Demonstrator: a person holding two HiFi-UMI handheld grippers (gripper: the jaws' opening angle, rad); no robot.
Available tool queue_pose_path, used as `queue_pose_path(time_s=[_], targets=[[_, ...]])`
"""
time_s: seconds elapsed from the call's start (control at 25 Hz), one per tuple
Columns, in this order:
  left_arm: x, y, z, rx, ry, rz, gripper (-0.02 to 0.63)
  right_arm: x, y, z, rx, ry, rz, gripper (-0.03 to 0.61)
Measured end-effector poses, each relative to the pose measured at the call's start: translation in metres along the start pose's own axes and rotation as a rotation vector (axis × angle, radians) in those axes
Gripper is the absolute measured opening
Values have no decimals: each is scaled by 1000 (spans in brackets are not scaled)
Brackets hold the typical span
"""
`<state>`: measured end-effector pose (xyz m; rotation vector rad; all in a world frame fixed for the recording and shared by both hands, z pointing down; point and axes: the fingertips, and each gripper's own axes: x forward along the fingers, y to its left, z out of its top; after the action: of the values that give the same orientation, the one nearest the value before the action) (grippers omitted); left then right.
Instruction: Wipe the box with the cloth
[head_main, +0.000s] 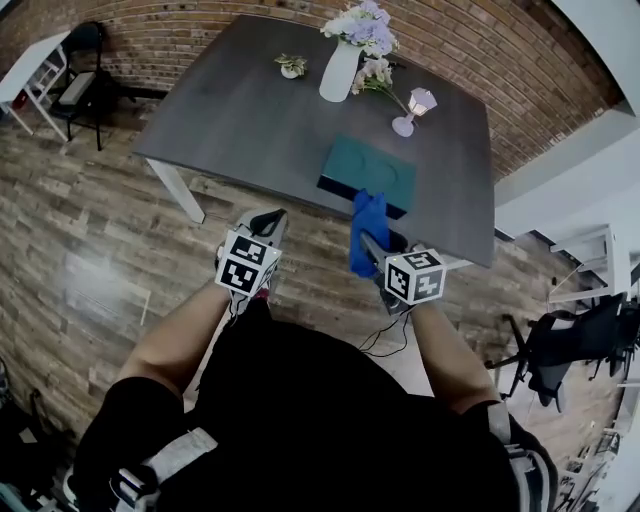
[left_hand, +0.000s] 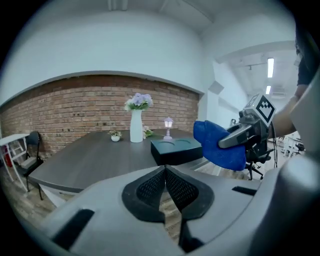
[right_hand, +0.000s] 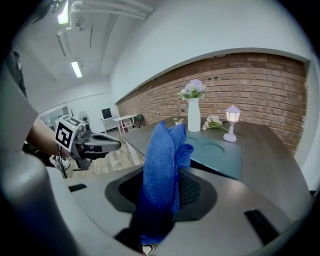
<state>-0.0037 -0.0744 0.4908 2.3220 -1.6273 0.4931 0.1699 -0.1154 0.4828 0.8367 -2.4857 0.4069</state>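
Observation:
A dark teal box with two round dents in its lid lies at the near edge of the dark table; it also shows as the box and the box. My right gripper is shut on a blue cloth, held just short of the box's near side. The cloth stands bunched up between the jaws. My left gripper hangs over the floor left of the box, shut with nothing in it; its jaws meet in the left gripper view.
On the table's far side stand a white vase of flowers, a small lamp and a little potted plant. A chair and white table sit far left. Office chairs stand at right.

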Motion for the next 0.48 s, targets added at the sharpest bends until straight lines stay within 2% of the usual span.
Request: queue_pose_path(time_s=[0.2, 0.36, 0.48], targets=[[34, 44, 11, -37, 0, -25, 11, 59, 15, 55, -125, 41, 76, 143], [39, 105, 23, -69, -24, 1, 11, 115, 27, 89, -168, 75, 112, 143], [38, 144, 18, -93, -25, 25, 11, 157, 43, 99, -303, 131, 139, 143]])
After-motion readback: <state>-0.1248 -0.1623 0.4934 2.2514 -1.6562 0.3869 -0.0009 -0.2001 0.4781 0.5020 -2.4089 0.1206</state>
